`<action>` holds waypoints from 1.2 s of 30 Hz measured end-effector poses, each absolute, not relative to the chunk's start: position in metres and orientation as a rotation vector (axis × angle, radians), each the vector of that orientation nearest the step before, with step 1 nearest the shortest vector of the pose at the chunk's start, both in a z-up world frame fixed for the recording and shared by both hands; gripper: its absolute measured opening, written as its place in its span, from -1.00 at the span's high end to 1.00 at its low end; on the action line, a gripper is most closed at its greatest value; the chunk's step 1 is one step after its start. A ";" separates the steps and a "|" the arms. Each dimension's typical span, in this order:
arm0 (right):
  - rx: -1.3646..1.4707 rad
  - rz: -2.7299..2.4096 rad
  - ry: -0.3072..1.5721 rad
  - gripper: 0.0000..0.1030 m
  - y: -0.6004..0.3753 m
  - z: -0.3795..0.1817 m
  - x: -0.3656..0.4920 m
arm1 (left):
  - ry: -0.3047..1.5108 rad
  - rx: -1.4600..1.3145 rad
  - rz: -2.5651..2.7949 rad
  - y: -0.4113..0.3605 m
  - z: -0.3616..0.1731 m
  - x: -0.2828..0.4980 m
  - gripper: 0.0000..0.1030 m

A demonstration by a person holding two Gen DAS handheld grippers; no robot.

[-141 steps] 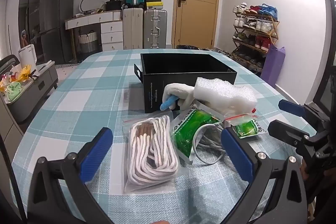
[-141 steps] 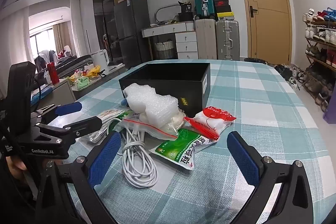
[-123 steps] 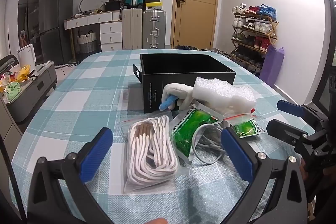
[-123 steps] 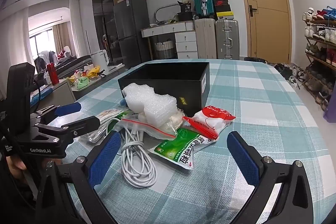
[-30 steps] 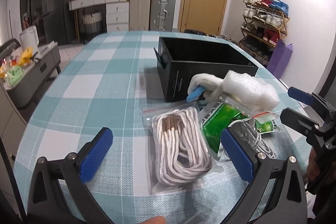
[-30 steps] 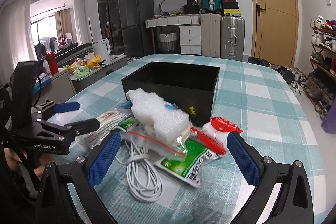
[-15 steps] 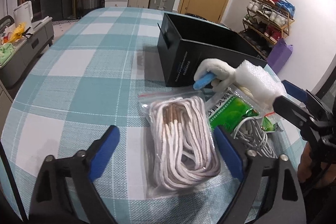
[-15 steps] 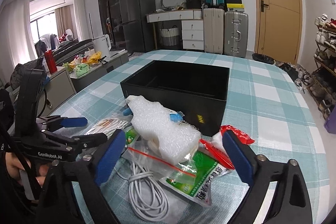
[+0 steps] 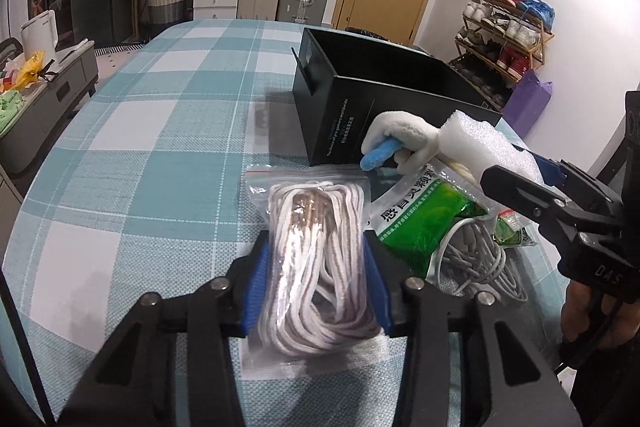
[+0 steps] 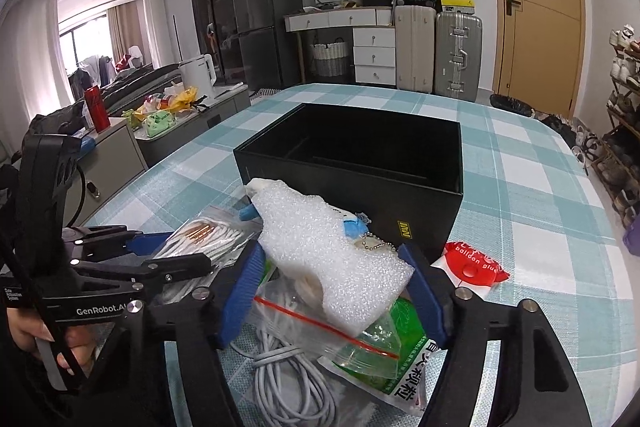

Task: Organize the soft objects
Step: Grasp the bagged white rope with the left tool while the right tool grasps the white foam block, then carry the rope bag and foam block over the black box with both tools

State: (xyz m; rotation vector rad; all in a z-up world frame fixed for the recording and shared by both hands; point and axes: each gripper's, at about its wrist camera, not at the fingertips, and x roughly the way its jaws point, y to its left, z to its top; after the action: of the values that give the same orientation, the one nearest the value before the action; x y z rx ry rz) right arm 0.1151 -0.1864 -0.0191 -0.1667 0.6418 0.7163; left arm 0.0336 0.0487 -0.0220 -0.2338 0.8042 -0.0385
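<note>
Here left tongs clamp the rope bag; right tongs straddle foam.

Both grippers are matte black frames with 2 fingers each, lined inside with blue pads. On the left gripper a round silver screw sits at the base of each finger, with 2 more farther back on the arms. The right gripper has the same screws. Seen from the right wrist, the left unit's side carries white "GenRobot.AI" lettering and a thin black cable. Bare fingers grip its handle; another hand shows bare skin.
</note>
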 end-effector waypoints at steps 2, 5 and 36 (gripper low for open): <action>-0.160 0.729 0.636 -0.32 -0.188 -0.018 0.113 | 0.800 -0.237 -0.037 0.050 -0.021 0.033 0.22; -0.155 0.742 0.624 -0.31 -0.192 -0.016 0.109 | 0.795 -0.233 -0.032 0.051 -0.020 0.032 0.23; -0.085 0.669 0.536 -0.30 -0.244 0.021 0.097 | 0.680 -0.230 -0.018 0.052 0.022 0.002 0.24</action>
State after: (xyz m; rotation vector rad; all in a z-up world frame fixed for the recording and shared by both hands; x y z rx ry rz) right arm 0.0974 -0.2435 0.0209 -0.0846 0.5364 0.6689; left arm 0.0018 0.0521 0.0220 -0.2304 0.6799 -0.0182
